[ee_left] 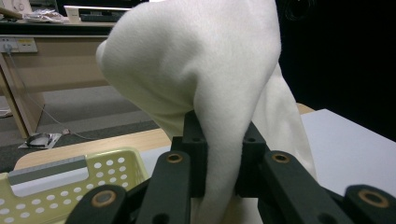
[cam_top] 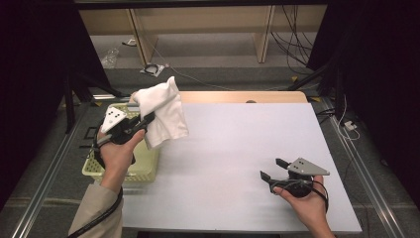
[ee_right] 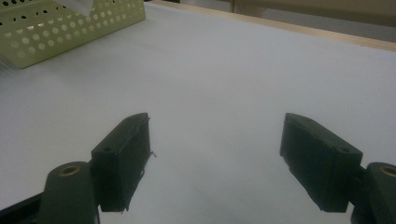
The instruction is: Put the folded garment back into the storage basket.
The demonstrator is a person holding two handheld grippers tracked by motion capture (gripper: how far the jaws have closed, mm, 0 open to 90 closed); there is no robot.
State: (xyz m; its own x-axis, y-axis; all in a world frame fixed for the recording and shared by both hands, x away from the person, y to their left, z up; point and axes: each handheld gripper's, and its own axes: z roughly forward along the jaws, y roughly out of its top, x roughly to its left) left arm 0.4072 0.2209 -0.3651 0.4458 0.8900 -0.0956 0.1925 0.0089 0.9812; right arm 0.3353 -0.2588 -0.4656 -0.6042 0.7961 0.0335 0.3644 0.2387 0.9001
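A white cloth [cam_top: 161,111] hangs in the air over the table's left edge, above the yellow basket [cam_top: 143,166]. My left gripper [cam_top: 147,119] is shut on it; in the left gripper view the cloth [ee_left: 205,70] bulges up out of the jaws and a fold runs down between them at my left gripper [ee_left: 223,161]. My right gripper [cam_top: 273,168] rests low over the white table [cam_top: 233,148] at the front right, open. In the right gripper view my right gripper [ee_right: 215,161] holds nothing, only bare table between the jaws.
The perforated yellow basket [ee_right: 60,28] stands at the table's left edge, partly off it. A wooden strip [cam_top: 242,96] borders the far edge. Beyond it are desk legs, cables and floor clutter. Dark curtains flank both sides.
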